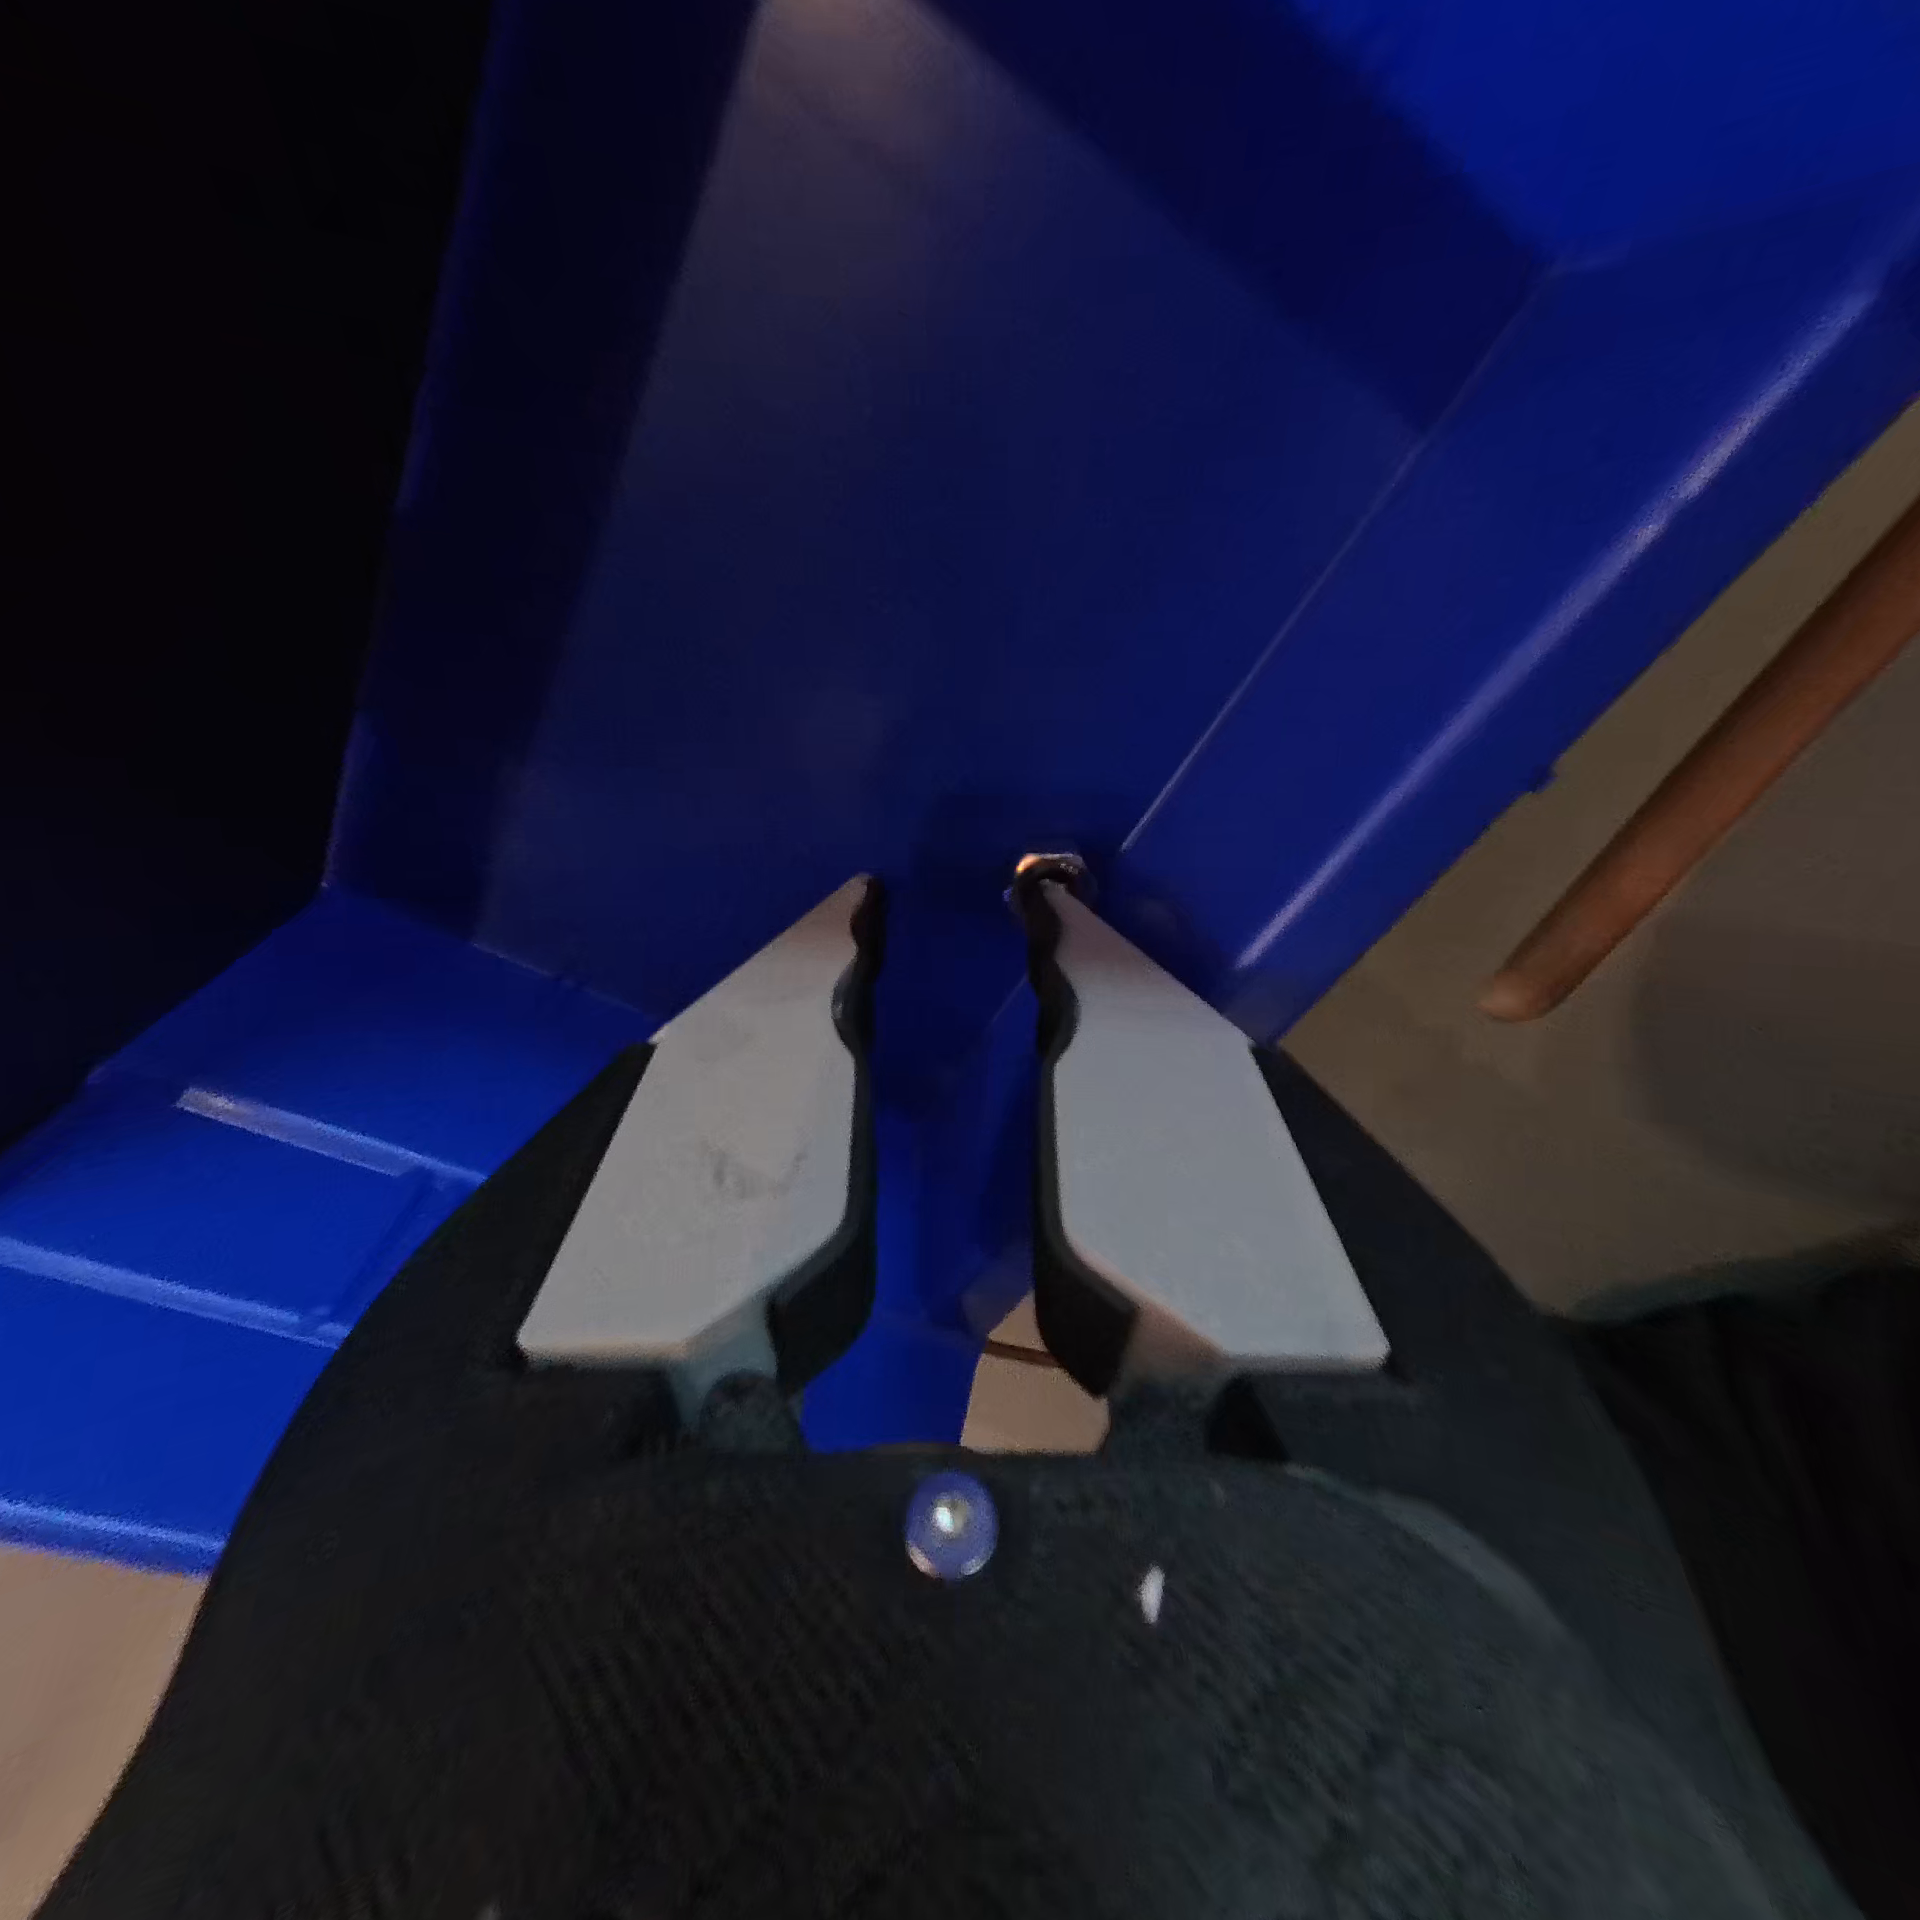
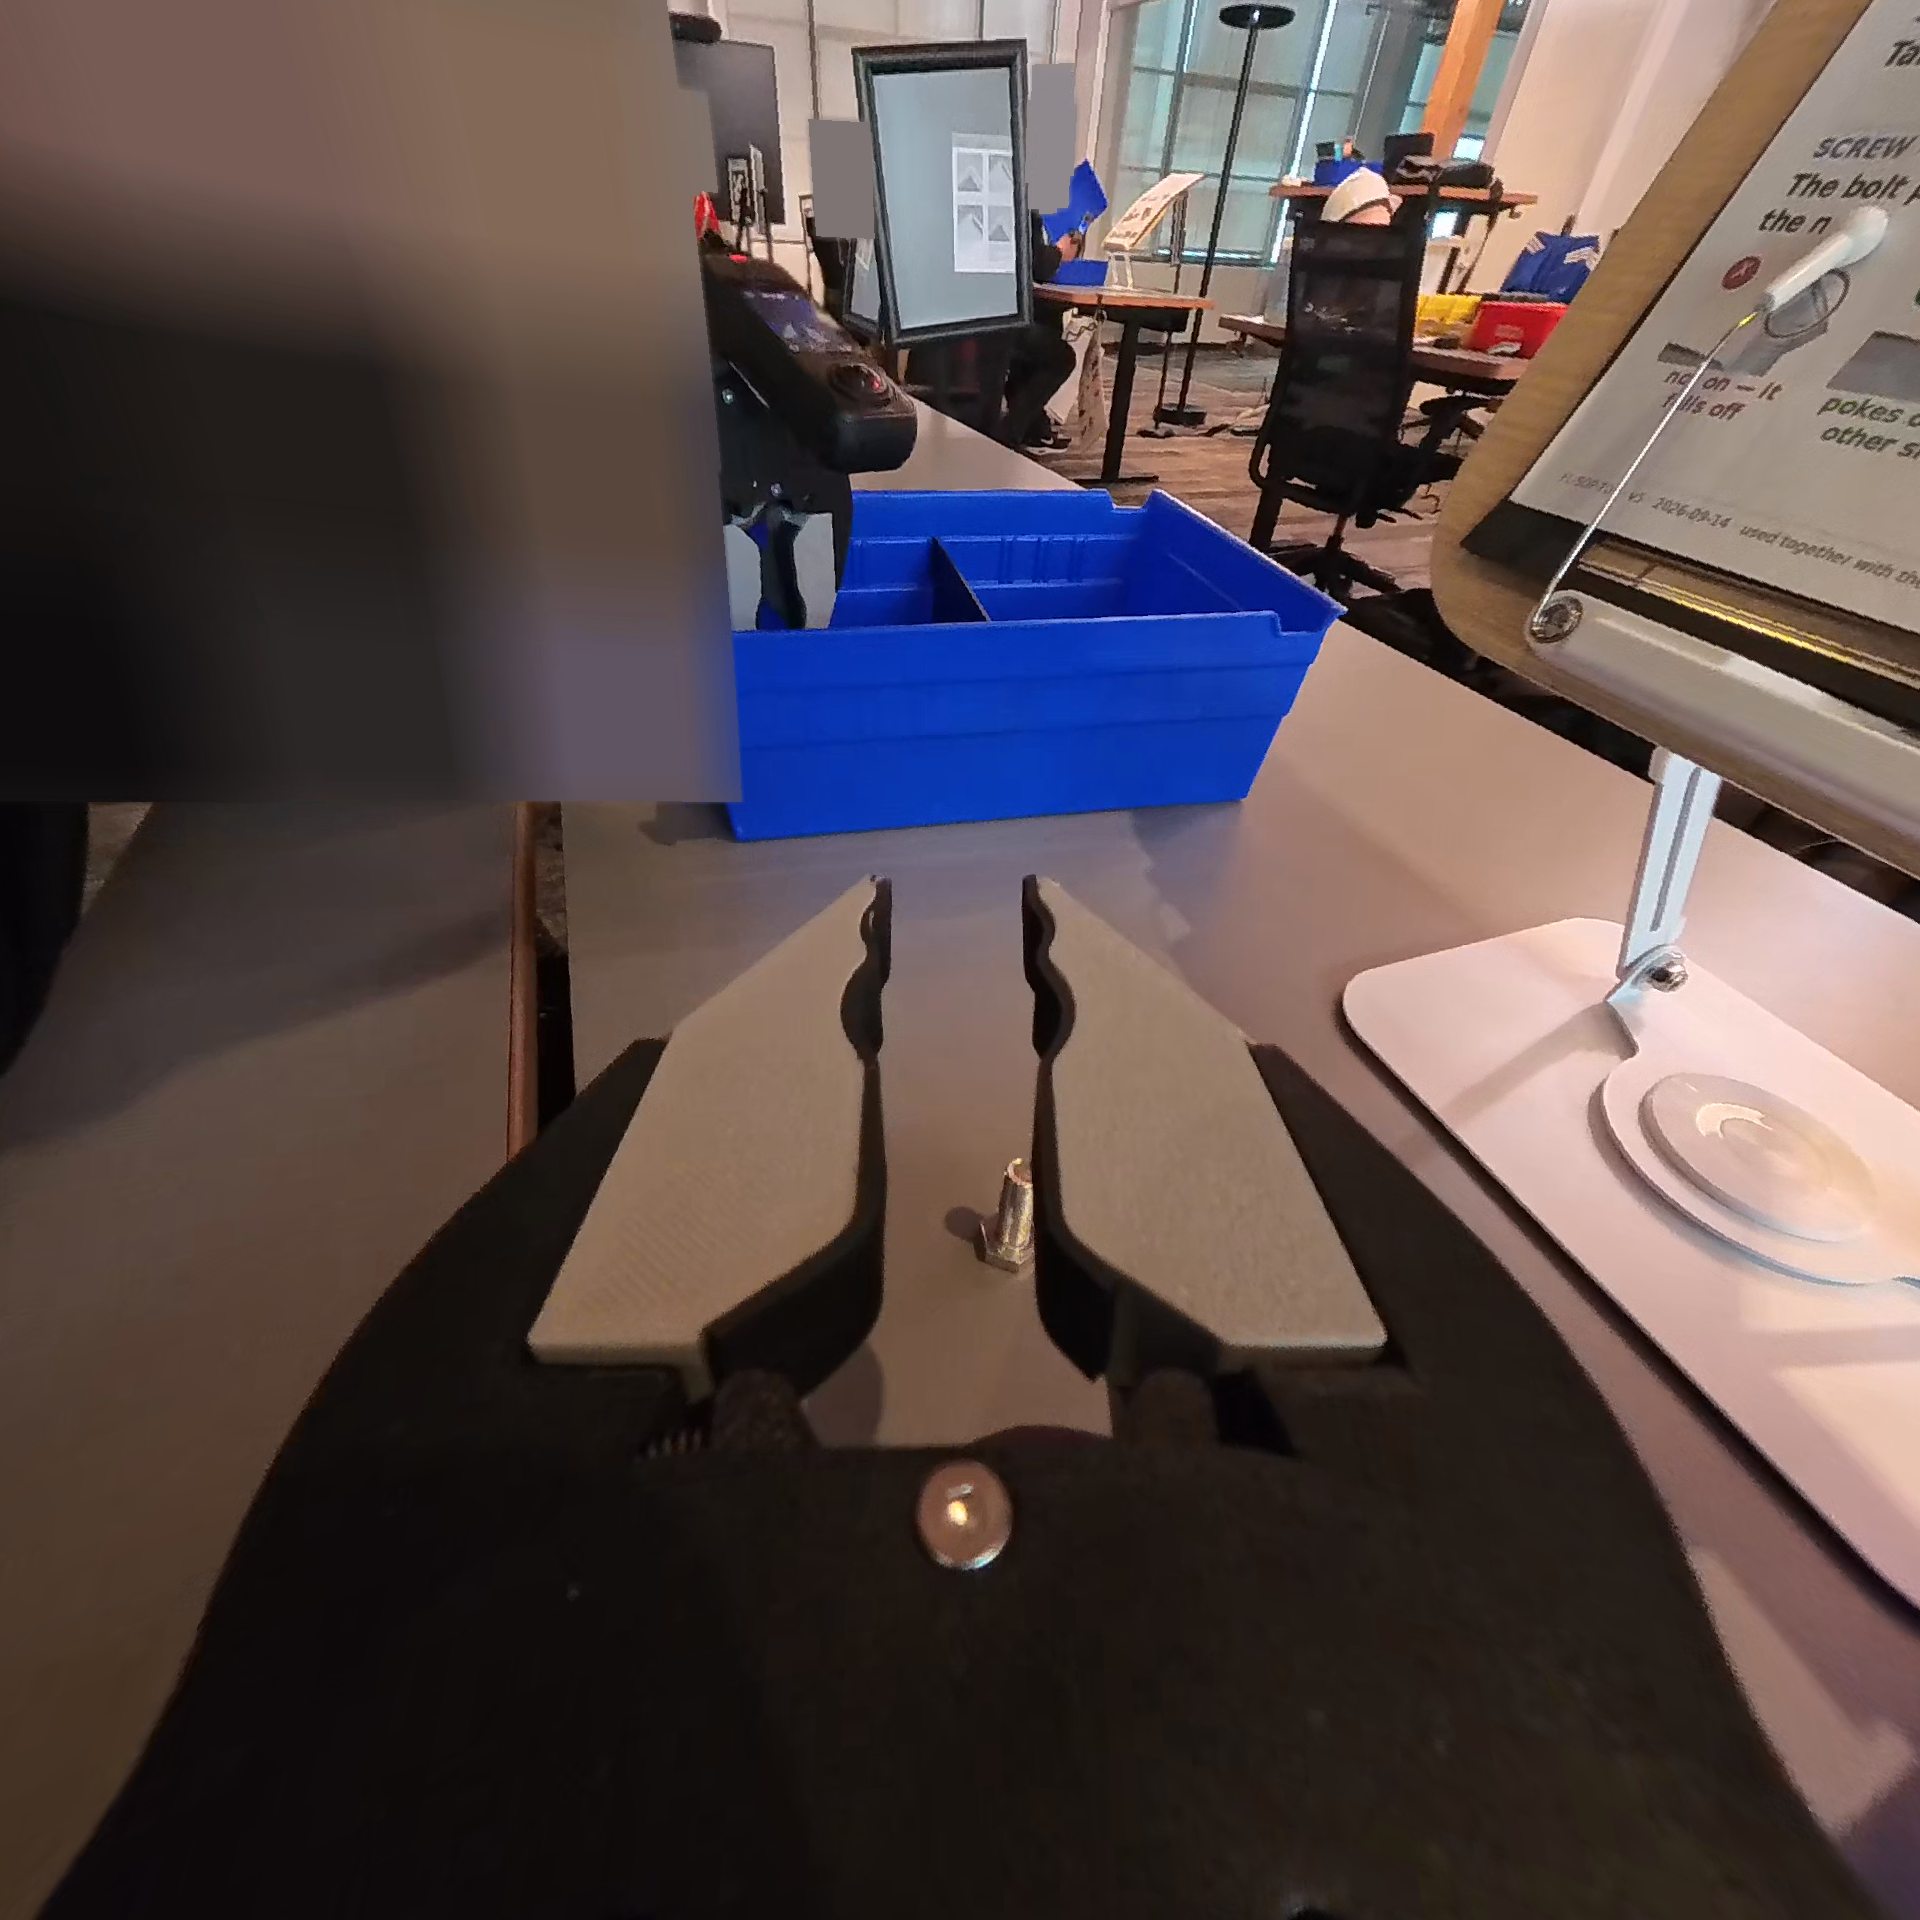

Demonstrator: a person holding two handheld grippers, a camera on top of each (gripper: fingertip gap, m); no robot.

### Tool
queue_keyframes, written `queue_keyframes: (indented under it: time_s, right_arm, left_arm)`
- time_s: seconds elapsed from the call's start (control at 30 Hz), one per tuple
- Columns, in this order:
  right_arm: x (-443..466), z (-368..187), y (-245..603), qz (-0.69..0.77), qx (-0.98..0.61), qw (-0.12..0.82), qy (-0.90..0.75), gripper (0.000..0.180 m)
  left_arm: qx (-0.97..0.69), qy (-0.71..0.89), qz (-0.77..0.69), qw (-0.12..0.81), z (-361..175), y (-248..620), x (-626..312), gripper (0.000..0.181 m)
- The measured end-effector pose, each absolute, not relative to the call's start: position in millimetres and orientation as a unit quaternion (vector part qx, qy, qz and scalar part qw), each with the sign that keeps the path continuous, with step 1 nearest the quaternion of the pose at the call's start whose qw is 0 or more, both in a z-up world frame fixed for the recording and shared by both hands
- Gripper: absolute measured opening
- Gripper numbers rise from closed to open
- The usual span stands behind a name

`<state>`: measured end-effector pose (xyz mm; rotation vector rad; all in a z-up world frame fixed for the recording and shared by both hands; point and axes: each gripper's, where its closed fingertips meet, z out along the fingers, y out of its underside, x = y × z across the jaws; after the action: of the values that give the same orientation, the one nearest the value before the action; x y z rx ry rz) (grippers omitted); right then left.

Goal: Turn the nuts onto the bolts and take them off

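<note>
Inside blue bin [image 1: 1039, 520], left gripper [image 1: 951, 894] (parted) beside nut [image 1: 1049, 864]

One bolt [image 2: 1008, 1226] stands on the bench [image 2: 1299, 831], and one small nut [image 1: 1049, 868] shows inside the single blue bin [image 2: 997, 727]. Two tongs are in view: left tongs [image 1: 948, 894] and right tongs [image 2: 956, 894].

Grey table [image 2: 1299, 883], blue bin [image 2: 997, 727], bolt [image 2: 1010, 1226], white stand base [image 2: 1507, 1039]

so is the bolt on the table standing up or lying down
Standing up. The bolt rests on its hex head on the grey table, threaded end pointing up, between the fingers of the open right hand-held gripper, apparently untouched.
</note>
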<state>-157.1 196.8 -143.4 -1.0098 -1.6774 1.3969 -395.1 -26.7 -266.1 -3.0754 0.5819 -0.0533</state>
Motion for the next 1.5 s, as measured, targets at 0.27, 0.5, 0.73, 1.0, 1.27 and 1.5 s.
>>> queue_keyframes:
  time_s: [0.27,0.5,0.73,1.0,1.27,1.5]
  right_arm:
    - [-156,-141,193,0.538,-0.385,0.365,-0.655,0.021]
    - [-156,-142,196,0.538,-0.389,0.364,-0.654,0.021]
    - [-157,-143,200,0.537,-0.401,0.362,-0.648,0.02]
    - [-172,-174,194,0.534,-0.481,0.293,-0.631,0.022]
    - [-176,-187,200,0.474,-0.51,0.325,-0.64,0.026]
    - [-171,-187,232,0.419,-0.546,0.37,-0.624,0.026]
  left_arm:
    - [-0.977,0.213,-0.013,-0.006,-269,-27,-388,0.004]
    - [-0.977,0.186,0.007,0.105,-243,8,-400,0.004]
    - [-0.97,0.155,0.023,0.185,-209,20,-409,0.003]
    - [-0.952,0.112,0.053,0.281,-151,31,-383,0.003]
    - [-0.933,0.119,0.051,0.336,-114,55,-309,0.003]
    - [-0.934,0.147,0.038,0.323,-111,90,-240,0.003]
